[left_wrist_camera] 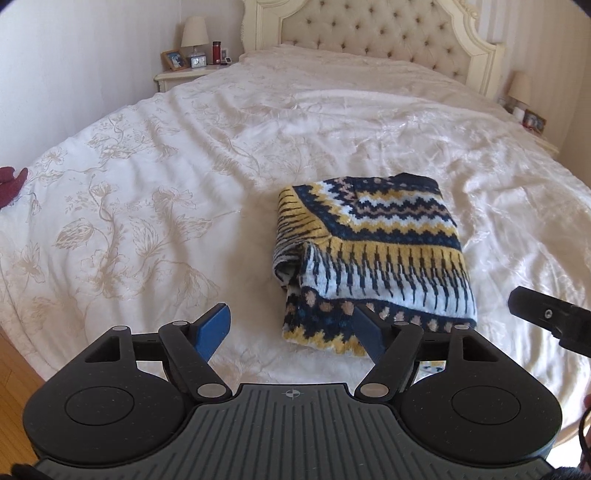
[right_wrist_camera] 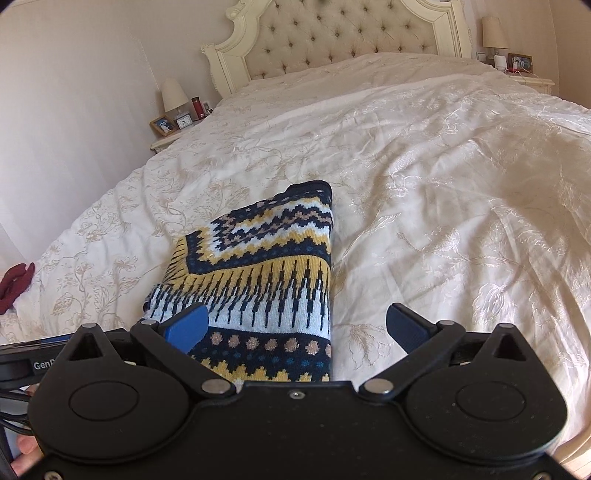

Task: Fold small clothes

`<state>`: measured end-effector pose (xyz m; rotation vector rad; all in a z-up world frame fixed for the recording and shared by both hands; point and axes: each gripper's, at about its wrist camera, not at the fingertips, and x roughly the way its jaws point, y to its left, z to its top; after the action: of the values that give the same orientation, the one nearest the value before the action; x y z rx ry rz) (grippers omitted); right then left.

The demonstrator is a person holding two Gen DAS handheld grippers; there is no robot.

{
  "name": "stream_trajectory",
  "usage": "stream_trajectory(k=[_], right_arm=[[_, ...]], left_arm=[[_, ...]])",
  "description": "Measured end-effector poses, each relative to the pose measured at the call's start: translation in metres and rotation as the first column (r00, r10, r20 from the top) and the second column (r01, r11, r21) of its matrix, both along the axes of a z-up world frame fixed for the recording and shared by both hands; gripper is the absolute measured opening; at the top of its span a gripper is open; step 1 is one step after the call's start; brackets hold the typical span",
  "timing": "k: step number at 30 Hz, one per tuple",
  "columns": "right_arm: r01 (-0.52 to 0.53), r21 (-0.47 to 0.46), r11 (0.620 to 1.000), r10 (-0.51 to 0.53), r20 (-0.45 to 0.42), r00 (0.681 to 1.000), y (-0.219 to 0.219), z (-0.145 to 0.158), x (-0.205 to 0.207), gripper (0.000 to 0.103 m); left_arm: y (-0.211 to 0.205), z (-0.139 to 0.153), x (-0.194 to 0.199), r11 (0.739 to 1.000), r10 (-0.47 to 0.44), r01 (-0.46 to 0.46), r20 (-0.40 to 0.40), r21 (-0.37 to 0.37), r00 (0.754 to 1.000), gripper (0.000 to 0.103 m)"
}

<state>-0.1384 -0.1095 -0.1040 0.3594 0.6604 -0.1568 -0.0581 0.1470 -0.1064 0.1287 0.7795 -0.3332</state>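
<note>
A small knitted sweater (left_wrist_camera: 369, 254) in navy, yellow, white and tan patterns lies folded into a rough rectangle on the bed (left_wrist_camera: 147, 184). My left gripper (left_wrist_camera: 291, 328) is open just in front of its near left corner, its right pad over the near hem, nothing held. In the right wrist view the same sweater (right_wrist_camera: 258, 280) lies ahead and to the left. My right gripper (right_wrist_camera: 295, 328) is open above its near right edge, with the left pad over the knit and the right pad over bare bedspread. The right gripper's tip (left_wrist_camera: 546, 314) shows at the left view's right edge.
The cream floral bedspread (right_wrist_camera: 443, 184) spreads wide to all sides. A dark red garment (left_wrist_camera: 11, 182) lies at the bed's left edge. A tufted headboard (left_wrist_camera: 369, 33) and nightstands with lamps (left_wrist_camera: 194, 35) stand at the far end. Wooden floor (left_wrist_camera: 14, 387) shows lower left.
</note>
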Motion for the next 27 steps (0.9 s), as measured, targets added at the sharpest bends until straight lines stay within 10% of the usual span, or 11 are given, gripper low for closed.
stream_trajectory(k=[9,27], right_arm=[[0.001,-0.026,1.0,-0.003,-0.048,0.999,0.012,-0.005,-0.01,0.102],[0.008,-0.021,1.0,-0.009,-0.045,0.999,0.011,-0.006,-0.029,0.102]], left_arm=[[-0.006,-0.004,-0.022,0.994,-0.036,0.034,0.019,0.103,0.999,0.071],[-0.003,-0.005,-0.035,0.998,-0.035,0.035,-0.009,0.055,0.999,0.072]])
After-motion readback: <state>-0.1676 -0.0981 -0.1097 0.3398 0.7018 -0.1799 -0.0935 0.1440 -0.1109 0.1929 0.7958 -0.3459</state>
